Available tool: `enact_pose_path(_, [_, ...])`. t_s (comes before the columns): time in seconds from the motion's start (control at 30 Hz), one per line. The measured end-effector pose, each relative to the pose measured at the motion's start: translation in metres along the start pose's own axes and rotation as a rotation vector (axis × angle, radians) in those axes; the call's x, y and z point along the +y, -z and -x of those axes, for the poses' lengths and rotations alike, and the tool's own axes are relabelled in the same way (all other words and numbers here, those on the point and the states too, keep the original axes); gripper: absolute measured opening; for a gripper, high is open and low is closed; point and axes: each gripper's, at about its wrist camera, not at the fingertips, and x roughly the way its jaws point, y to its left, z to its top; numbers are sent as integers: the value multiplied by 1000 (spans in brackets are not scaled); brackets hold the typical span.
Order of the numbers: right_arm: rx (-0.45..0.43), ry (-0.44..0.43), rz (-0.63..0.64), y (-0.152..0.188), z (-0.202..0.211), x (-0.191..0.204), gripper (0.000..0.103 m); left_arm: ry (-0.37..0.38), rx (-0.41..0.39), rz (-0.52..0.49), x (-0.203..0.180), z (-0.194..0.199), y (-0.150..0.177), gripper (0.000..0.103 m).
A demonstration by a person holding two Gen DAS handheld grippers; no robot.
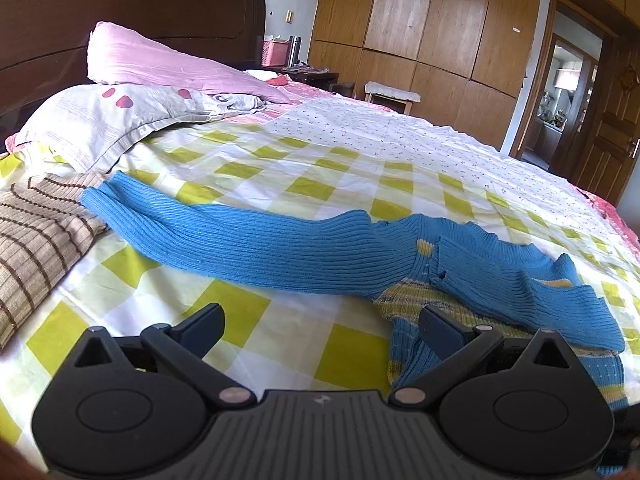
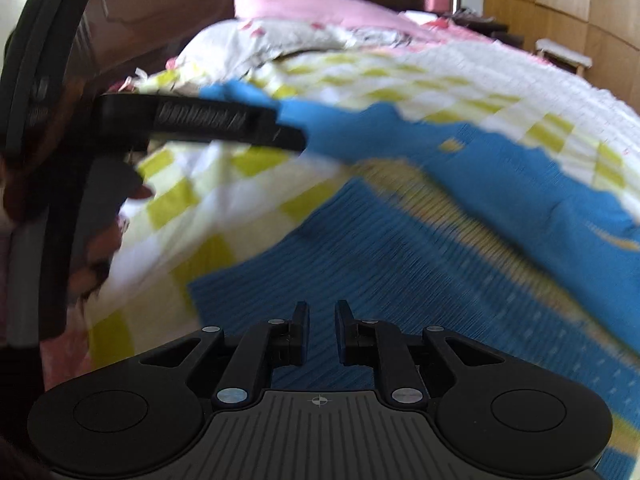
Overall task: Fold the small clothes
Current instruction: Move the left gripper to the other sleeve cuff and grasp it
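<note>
We list: one blue ribbed sweater (image 1: 280, 248) — laid flat on the bed's yellow-checked sheet (image 1: 304, 344), one sleeve stretched toward the striped brown garment (image 1: 36, 236) at left. Left gripper (image 1: 322, 326): fingers spread wide, nothing between them, just above the sheet beside the sweater's hem. Right gripper (image 2: 322, 330): fingers parted by a narrow gap, empty — hovering over the sweater's body. Pillows (image 1: 132, 112) at the headboard.

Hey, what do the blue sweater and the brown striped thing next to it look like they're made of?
Blue sweater: seemingly a soft, matte rib knit, wool or acrylic; fine parallel ribs run along the sleeve. Brown striped cloth: a thicker ribbed or corded weave, matte, with dark lines across tan ridges; the fibre cannot be told.
</note>
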Motion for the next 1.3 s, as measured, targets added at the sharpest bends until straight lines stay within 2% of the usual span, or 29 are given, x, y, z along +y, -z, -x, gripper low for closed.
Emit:
enact_pose_path(0.07, [9,-19,-8,4,-1,5,16,-13,-1,-4,1,0,1,103])
enact_pose_path(0.17, [72,-108,-18,8,4,14,16,-27,2,11,7,-2,-1,103])
enact_pose_path(0.27, [103,-131,24,15,10,24,16,-40,8,40,15,-6,-3,103])
enact_pose_path(0.43, [173,-230,-9,16,21,27,16,-85,13,88,28,-11,-9,103])
enact_pose_path(0.5, [149,-232,10,10,31,29,16,-117,0,91,32,-11,-12,103])
enact_pose_path(0.67, [-11,-211,27,-28,52,23,16,-188,-31,98,50,-10,-21,103])
enact_pose_path(0.77, [-81,-148,61,-53,44,25,16,-219,-45,168,71,-12,-30,103])
enact_pose_path(0.83, [-114,-136,64,-74,31,26,16,-244,-59,203,86,-14,-34,103])
enact_pose_path(0.97, [-150,-136,78,-109,10,31,16,-302,-71,192,106,-27,-42,103])
enact_pose_path(1.07, [-154,-137,101,-123,-4,37,16,-309,-74,233,128,-42,-50,88])
enact_pose_path(1.2, [-145,-141,70,-126,-23,39,16,-262,-27,317,157,-73,-57,53])
enact_pose_path(1.3, [-134,-148,34,-126,-35,38,16,-212,9,420,173,-93,-54,47])
